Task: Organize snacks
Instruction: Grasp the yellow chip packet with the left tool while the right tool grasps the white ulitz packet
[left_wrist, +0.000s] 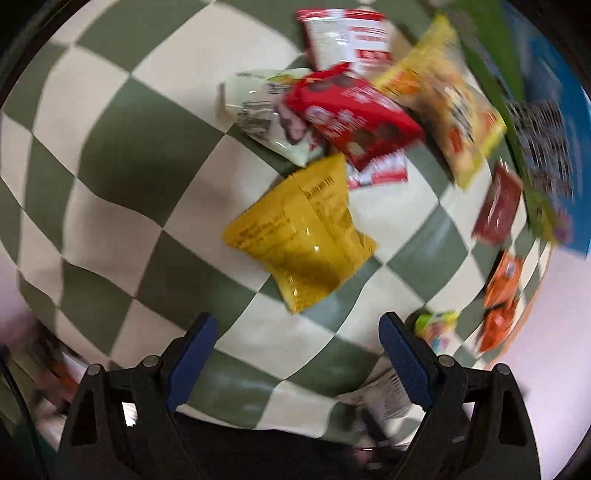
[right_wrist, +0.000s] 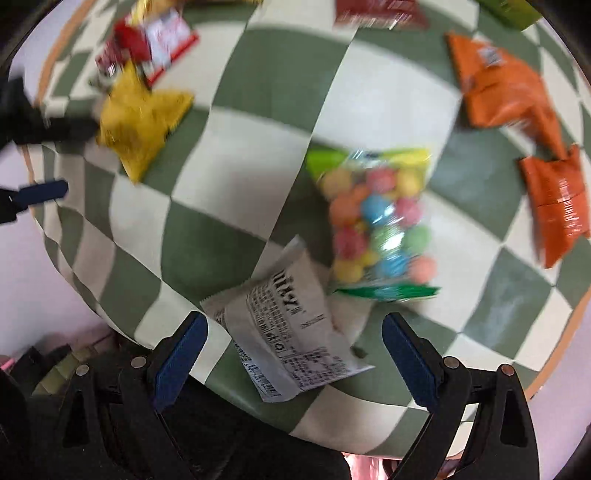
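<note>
Snack packets lie on a green-and-cream checked cloth (left_wrist: 122, 177). In the left wrist view a yellow packet (left_wrist: 306, 240) lies just ahead of my open left gripper (left_wrist: 297, 325), nothing between its blue pads. Beyond it sit a red packet (left_wrist: 351, 114), a pale green one (left_wrist: 258, 110), a red-and-white one (left_wrist: 347, 37) and a yellow printed bag (left_wrist: 447, 103). In the right wrist view my open right gripper (right_wrist: 295, 332) hangs over a white printed packet (right_wrist: 291, 328), which lies between the fingers untouched. A clear bag of coloured candy balls (right_wrist: 376, 221) lies beyond it.
Two orange packets (right_wrist: 506, 88) (right_wrist: 557, 206) lie at the right in the right wrist view. A dark red packet (left_wrist: 498, 206) and a green and blue box (left_wrist: 546, 122) sit at the right of the left wrist view. The table edge (right_wrist: 554, 343) curves close by. Both views are motion-blurred.
</note>
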